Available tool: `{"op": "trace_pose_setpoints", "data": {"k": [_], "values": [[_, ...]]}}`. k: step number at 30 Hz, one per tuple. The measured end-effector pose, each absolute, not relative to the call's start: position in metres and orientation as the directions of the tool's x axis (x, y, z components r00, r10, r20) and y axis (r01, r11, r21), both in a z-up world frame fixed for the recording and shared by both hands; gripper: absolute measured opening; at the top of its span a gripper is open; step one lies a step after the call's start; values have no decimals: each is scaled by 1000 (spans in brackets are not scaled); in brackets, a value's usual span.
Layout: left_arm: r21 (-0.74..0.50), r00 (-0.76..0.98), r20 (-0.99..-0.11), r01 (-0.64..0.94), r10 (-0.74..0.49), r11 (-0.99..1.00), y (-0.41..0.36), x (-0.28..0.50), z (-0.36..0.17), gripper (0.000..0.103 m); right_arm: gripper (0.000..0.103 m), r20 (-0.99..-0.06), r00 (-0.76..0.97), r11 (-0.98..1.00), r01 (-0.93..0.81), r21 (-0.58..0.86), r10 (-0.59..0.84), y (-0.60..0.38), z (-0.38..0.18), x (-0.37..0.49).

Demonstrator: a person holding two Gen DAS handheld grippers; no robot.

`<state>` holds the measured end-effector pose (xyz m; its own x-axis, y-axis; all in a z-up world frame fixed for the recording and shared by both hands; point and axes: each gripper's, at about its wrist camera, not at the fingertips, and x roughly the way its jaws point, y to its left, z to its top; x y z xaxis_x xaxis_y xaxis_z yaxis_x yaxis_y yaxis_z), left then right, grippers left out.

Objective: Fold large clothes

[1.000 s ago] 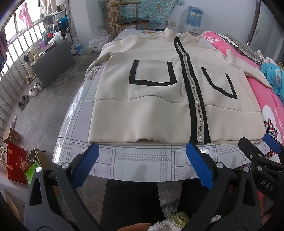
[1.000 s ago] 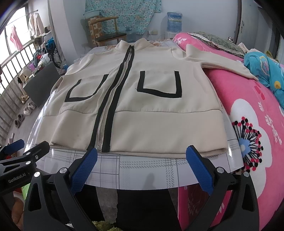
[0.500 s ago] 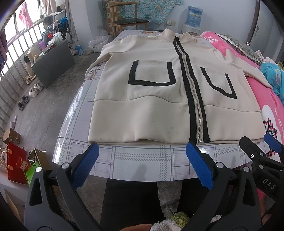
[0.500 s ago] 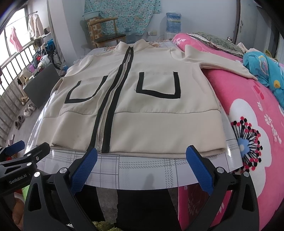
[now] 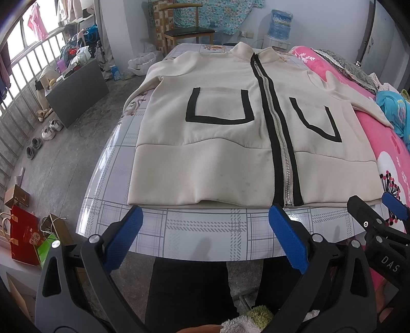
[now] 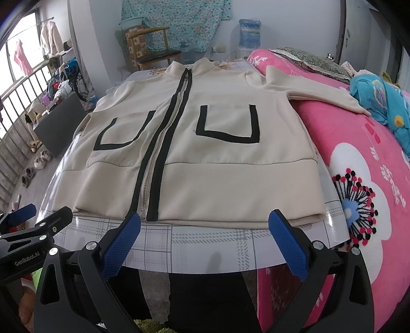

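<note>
Wooden chair [image 5: 188,32], water jug [image 5: 281,23], shoes [image 5: 48,129], perhaps gift bags [image 5: 24,238]

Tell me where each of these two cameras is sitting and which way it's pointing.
Left wrist: on the left gripper, just short of the table edge, facing the beige jacket; its open blue-padded fingers show, with the right gripper alongside.
Right wrist: on the right gripper, same heading, pink bedding beside; the left gripper shows.
Shared: jacket, table, wooden chair.
</note>
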<state>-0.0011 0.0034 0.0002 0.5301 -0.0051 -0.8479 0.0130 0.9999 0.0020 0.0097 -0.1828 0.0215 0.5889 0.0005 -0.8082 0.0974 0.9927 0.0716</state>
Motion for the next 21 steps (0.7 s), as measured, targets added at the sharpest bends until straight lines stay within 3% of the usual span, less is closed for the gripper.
{"op": "trace_pose_setpoints", "data": {"k": [21], "values": [[6, 532, -847, 13, -2, 1000, 3, -2, 3, 95, 97, -808, 589, 992, 101, 71, -2, -184, 22, 11]]}}
